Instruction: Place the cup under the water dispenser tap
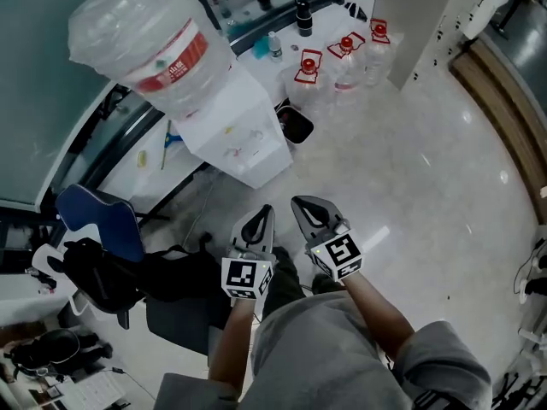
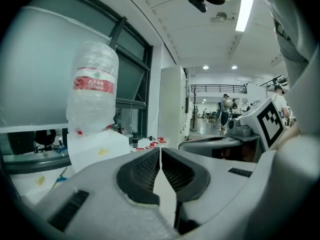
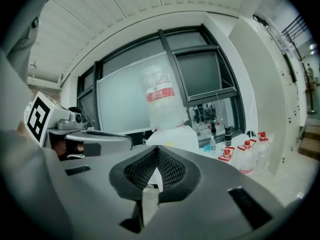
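Observation:
The white water dispenser [image 1: 235,135] stands ahead of me on the floor, with a big clear bottle [image 1: 154,45] upside down on top. No cup shows in any view, and the tap is too small to make out. My left gripper [image 1: 266,213] and right gripper [image 1: 302,203] are held side by side well short of the dispenser, both pointing toward it. In the left gripper view the left gripper [image 2: 160,152] is shut with nothing between its pads. The right gripper [image 3: 156,152] is likewise shut and empty, with the dispenser [image 3: 172,136] beyond it.
Several large water jugs with red caps [image 1: 346,58] stand on the floor right of the dispenser. A black bin [image 1: 297,125] sits at its right side. A blue chair [image 1: 98,225] with a black bag [image 1: 111,272] stands at the left. A white pillar [image 1: 427,24] rises at the right.

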Demonstrator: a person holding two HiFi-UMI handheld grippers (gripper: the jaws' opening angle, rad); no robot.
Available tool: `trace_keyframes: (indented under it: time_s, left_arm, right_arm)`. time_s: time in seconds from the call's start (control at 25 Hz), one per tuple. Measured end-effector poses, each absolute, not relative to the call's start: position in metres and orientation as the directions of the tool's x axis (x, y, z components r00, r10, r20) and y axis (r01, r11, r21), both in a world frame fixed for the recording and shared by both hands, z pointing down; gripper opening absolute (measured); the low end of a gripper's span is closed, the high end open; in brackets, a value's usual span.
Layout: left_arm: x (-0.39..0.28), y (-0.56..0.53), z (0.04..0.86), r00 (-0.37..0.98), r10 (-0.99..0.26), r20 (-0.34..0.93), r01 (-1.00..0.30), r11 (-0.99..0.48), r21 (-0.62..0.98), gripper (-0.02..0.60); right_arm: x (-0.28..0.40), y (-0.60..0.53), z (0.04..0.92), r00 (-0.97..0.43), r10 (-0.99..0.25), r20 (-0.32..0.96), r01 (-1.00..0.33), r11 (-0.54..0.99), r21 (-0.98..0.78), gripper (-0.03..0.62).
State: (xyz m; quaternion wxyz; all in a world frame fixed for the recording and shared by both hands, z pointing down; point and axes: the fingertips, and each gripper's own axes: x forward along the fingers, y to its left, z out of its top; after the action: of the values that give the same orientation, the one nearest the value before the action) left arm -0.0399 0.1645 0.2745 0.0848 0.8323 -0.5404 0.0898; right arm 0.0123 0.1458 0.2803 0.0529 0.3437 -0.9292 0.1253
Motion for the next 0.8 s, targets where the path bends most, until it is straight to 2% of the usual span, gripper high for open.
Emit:
trace_keyframes:
  time_s: [0.24, 0.8]
  left_arm:
    - [-0.035, 0.182, 0.229, 0.382, -0.905, 0.185, -0.923, -0.384, 0.029, 0.018]
    - [-0.024, 0.214, 0.213, 0.347, -0.926, 0.149, -0.937, -0.348, 0.017, 0.018]
  right_arm:
    - [0.015, 0.165, 0.239, -0.778, -0.612, 0.139, -0.627, 0.752, -0.201, 0.009]
    - [0.031, 0.189, 0.218, -0.788, -0.608, 0.093, -0.614, 0.767, -0.185, 0.009]
